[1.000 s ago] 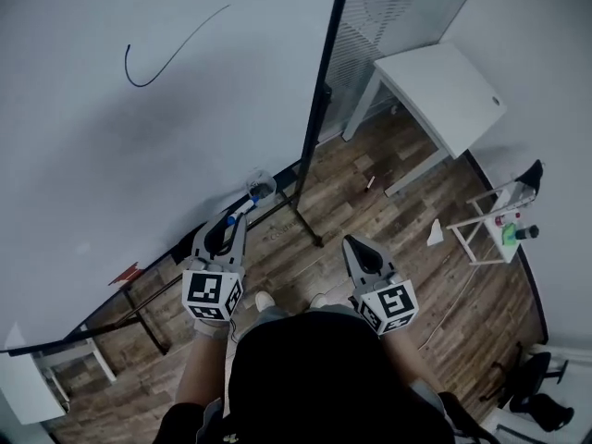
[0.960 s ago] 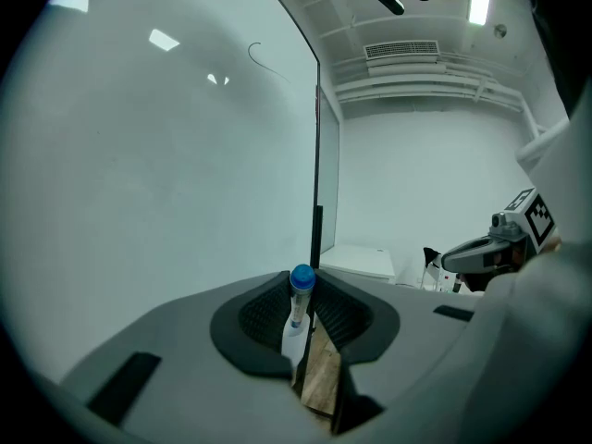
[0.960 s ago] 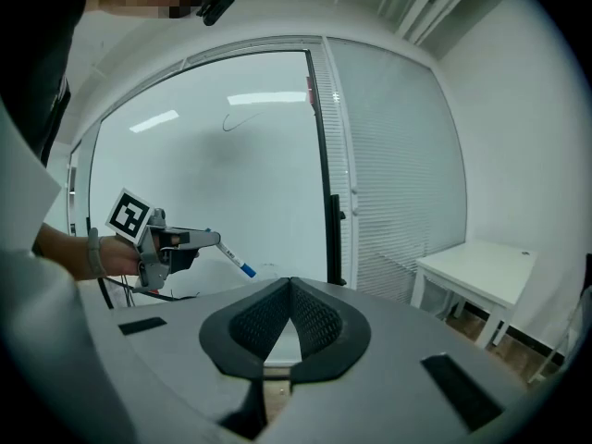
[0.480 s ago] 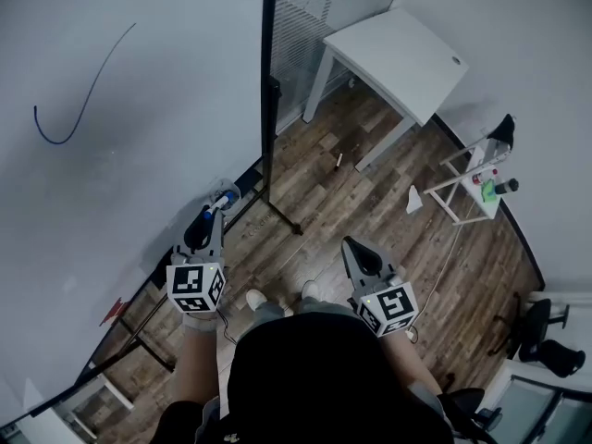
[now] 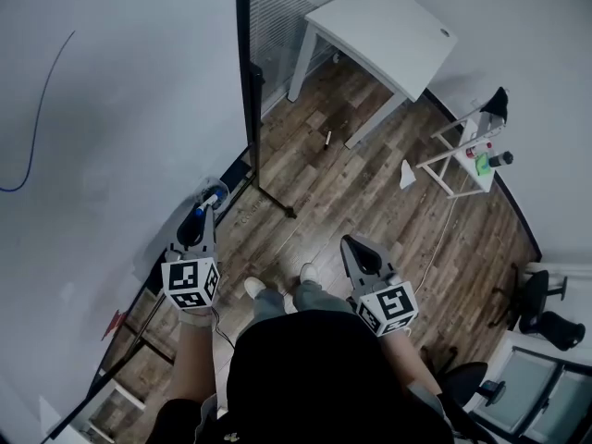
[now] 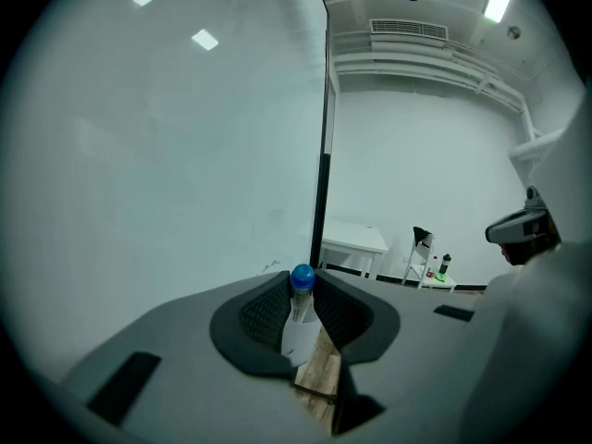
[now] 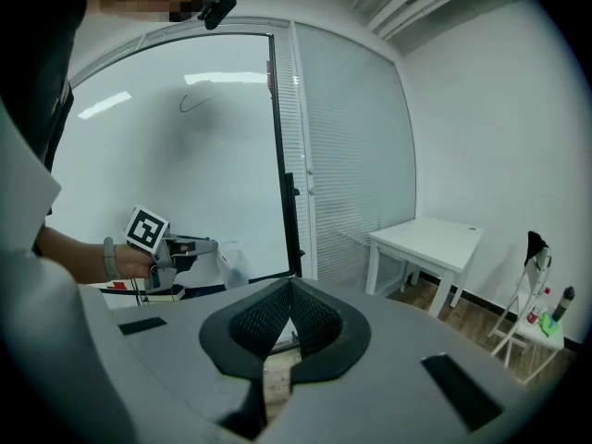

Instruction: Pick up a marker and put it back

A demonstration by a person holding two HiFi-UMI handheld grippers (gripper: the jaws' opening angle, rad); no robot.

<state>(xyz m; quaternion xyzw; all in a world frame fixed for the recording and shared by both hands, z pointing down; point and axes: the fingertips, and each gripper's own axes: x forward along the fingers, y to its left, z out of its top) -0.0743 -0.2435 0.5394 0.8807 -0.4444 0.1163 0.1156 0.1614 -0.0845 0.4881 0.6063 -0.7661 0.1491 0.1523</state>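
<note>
A white marker with a blue cap [image 6: 299,308] stands between the pads of my left gripper [image 6: 301,305], which is shut on it. From the head view, that left gripper [image 5: 197,222] is held low beside the whiteboard [image 5: 102,109], with the marker [image 5: 207,200] pointing along the board's lower edge. A thin blue curve [image 5: 37,118] is drawn on the board, well above the gripper. My right gripper [image 5: 359,252] hangs over the wooden floor, jaws together with nothing in them. The right gripper view also shows the left gripper [image 7: 196,248] and its marker [image 7: 229,266].
The whiteboard's black post [image 5: 245,81] and its foot [image 5: 277,202] stand just right of my left gripper. A white table [image 5: 379,26] is at the back, a small rack with bottles [image 5: 472,151] to the right, and an office chair [image 5: 546,326] at far right.
My left gripper has come down along the board with the marker still in it, leaving the blue curve farther up and to the left. The right gripper has shifted only slightly.
</note>
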